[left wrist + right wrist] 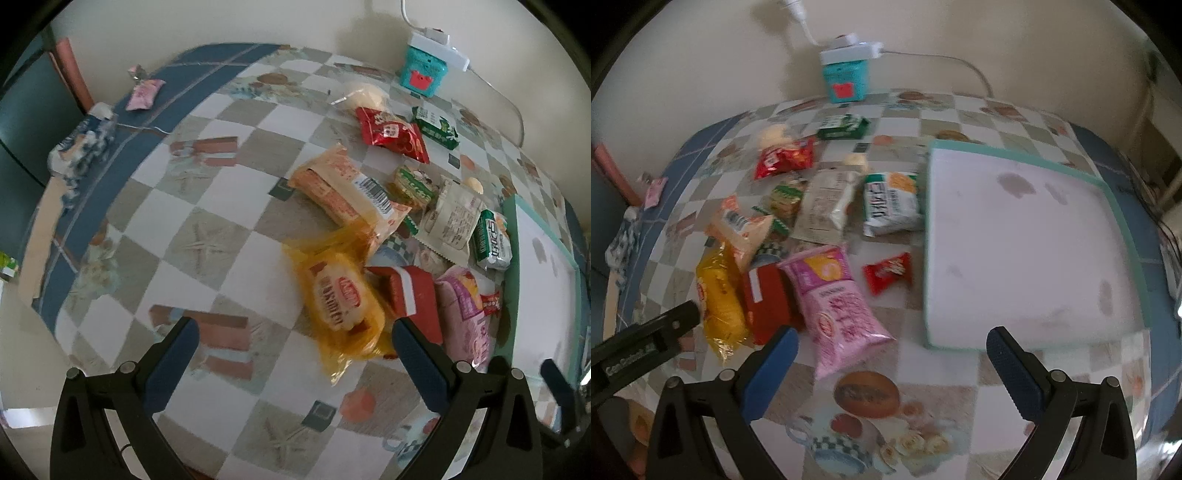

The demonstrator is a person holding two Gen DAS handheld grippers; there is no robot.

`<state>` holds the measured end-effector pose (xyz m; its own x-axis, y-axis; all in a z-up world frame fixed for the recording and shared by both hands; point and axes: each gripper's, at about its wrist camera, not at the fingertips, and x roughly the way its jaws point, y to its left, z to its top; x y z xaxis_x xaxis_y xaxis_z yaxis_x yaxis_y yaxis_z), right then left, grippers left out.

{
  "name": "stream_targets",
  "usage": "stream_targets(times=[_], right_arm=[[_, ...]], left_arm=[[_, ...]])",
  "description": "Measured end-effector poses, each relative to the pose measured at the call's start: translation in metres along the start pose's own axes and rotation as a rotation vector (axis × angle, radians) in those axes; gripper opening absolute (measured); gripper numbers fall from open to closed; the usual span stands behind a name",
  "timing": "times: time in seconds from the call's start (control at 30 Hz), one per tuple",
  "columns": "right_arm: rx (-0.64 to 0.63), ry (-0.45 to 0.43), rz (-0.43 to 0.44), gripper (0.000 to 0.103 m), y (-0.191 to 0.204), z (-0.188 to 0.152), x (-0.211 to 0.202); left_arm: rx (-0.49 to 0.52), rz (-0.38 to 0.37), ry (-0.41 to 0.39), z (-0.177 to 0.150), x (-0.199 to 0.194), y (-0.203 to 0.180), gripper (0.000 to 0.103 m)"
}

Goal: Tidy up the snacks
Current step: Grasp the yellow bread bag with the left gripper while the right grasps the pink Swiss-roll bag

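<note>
Snacks lie in a loose heap on the desk [942, 373], left of the white tray [1015, 251] with its teal rim. I count about a dozen packets in the heap: one yellow packet [340, 306], one red box [768, 299] touching it, one pink packet [838, 306], two red packets [888, 272] [785, 157], one orange-and-cream packet [343, 184], one white-and-green packet [890, 203], one beige sachet [827, 203], and two green packets [844, 127] [785, 195]. One more pink sachet [144, 94] lies well apart, by the far edge. One teal box [846, 79] stands against the wall.

My left gripper [295, 369] hangs with fingers wide, the yellow packet just ahead of them, untouched. My right gripper [890, 373] also has its fingers wide, holding nothing, near the pink packet's lower end.
</note>
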<state>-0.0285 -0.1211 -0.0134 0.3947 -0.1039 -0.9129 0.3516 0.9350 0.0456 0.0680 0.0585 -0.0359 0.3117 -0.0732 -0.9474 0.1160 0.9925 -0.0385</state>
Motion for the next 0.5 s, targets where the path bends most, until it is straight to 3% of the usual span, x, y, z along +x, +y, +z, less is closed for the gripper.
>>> stream_targets(times=[0.27,0.5], right_arm=[[-0.041,0.037,0.035,0.100,0.016,0.009,0.027],[-0.030,0.095,0.030,0.085,0.014,0.012,0.049]], left_arm=[[0.016,0.006,0.040,0.015,0.025,-0.009,0.102],[0.016,0.010,0.051,0.021,0.038,-0.003,0.099]])
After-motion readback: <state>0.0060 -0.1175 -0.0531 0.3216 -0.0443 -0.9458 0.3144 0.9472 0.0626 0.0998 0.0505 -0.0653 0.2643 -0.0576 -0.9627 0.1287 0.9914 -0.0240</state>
